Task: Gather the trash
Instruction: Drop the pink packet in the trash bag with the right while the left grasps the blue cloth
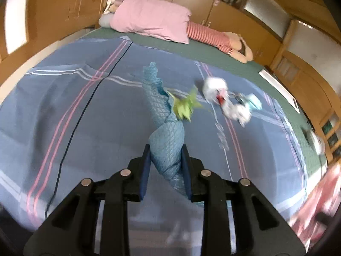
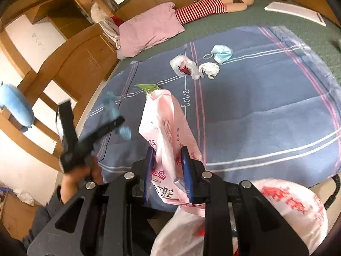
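My left gripper [image 1: 164,151] is shut on a crumpled blue quilted cloth [image 1: 164,125] and holds it above the bed; it also shows in the right wrist view [image 2: 115,119], blurred. My right gripper [image 2: 168,151] is shut on a pink plastic wrapper [image 2: 164,123]. A white trash bag with red print [image 2: 285,204] hangs below it. On the blue blanket [image 2: 255,111] lie a green paper scrap [image 1: 185,106] [image 2: 148,87], a white plastic bag with red inside [image 2: 184,66] [image 1: 214,88], a crumpled white tissue [image 2: 210,69] [image 1: 239,112] and a blue face mask [image 2: 221,52] [image 1: 254,102].
A pink pillow [image 1: 151,17] [image 2: 149,27] and a doll in a red striped top [image 1: 208,36] [image 2: 204,8] lie at the head of the bed. A white flat board [image 2: 296,10] lies on the green sheet. Wooden cabinets [image 2: 85,61] surround the bed.
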A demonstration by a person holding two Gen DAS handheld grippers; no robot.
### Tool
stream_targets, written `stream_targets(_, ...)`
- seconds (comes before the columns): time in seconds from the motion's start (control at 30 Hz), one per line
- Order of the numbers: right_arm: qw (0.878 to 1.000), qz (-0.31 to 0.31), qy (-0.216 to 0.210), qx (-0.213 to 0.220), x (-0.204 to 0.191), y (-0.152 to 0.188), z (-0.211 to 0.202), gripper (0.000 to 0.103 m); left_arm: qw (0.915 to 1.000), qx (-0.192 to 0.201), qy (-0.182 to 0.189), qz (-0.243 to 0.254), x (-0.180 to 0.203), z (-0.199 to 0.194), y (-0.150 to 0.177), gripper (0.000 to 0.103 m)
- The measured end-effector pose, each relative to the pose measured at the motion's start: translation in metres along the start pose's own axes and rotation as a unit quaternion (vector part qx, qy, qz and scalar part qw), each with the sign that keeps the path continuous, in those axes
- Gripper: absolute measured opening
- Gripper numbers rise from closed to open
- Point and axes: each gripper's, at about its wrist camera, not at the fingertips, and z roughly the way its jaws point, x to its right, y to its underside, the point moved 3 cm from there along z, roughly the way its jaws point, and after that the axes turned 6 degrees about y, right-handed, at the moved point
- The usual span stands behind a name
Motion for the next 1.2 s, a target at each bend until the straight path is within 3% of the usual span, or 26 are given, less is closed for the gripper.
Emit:
stream_targets(0.17,0.999,-0.025,0.025,-0.002,-0.005,0.012,-0.022,0.027,0.9985,0.015,0.049,0.015,0.025,-0.032,0.038,0.028)
stream_targets(0.3,0.998,-0.039,0.044,-0.008,-0.006,0.019,-0.039,0.027,0.9981,0.008,0.054,-0.029,0.01,-0.03,0.039,0.028)
stream_targets(0.37,0.997,-0.052,0.062,-0.012,-0.003,0.023,-0.052,0.027,0.9979,0.011,0.059,-0.025,0.011,-0.033,0.039,0.028)
stream_targets(0.5,0.995,-0.042,0.084,-0.038,0.016,0.037,-0.063,0.027,0.9975,0.006,0.068,-0.018,0.015,-0.032,0.042,0.028)
stream_targets(0.6,0.989,-0.018,0.112,-0.091,0.041,0.06,-0.054,0.028,0.997,0.005,0.076,-0.016,0.017,-0.032,0.043,0.028)
stream_targets(0.63,0.986,-0.012,0.124,-0.107,0.046,0.067,-0.049,0.033,0.9968,0.004,0.079,-0.014,0.018,-0.032,0.043,0.028)
stream_targets(0.7,0.976,0.004,0.161,-0.146,0.061,0.081,-0.037,0.066,0.9943,-0.001,0.106,-0.009,0.024,-0.029,0.043,0.028)
stream_targets(0.73,0.974,0.013,0.171,-0.147,0.065,0.083,-0.034,0.072,0.9924,-0.005,0.123,-0.001,0.029,-0.029,0.045,0.028)
stream_targets(0.83,0.977,0.066,0.161,-0.125,0.077,0.078,-0.037,0.075,0.9848,-0.012,0.171,0.028,0.045,-0.032,0.049,0.028)
stream_targets(0.9,0.981,0.106,0.147,-0.076,0.084,0.068,-0.052,0.075,0.9751,-0.018,0.215,0.052,0.06,-0.035,0.054,0.028)
stream_targets(0.97,0.979,0.126,0.159,-0.017,0.089,0.056,-0.073,0.075,0.9573,-0.034,0.275,0.082,0.079,-0.039,0.061,0.028)
stream_targets(1.03,0.973,0.143,0.176,0.033,0.096,0.046,-0.094,0.075,0.9318,-0.054,0.336,0.125,0.102,-0.046,0.072,0.028)
stream_targets(1.13,0.964,0.174,0.179,0.087,0.109,0.038,-0.122,0.075,0.8585,-0.114,0.45,0.219,0.147,-0.063,0.105,0.029)
stream_targets(1.2,0.959,0.184,0.184,0.112,0.114,0.035,-0.135,0.075,0.8181,-0.153,0.482,0.274,0.169,-0.07,0.128,0.036)
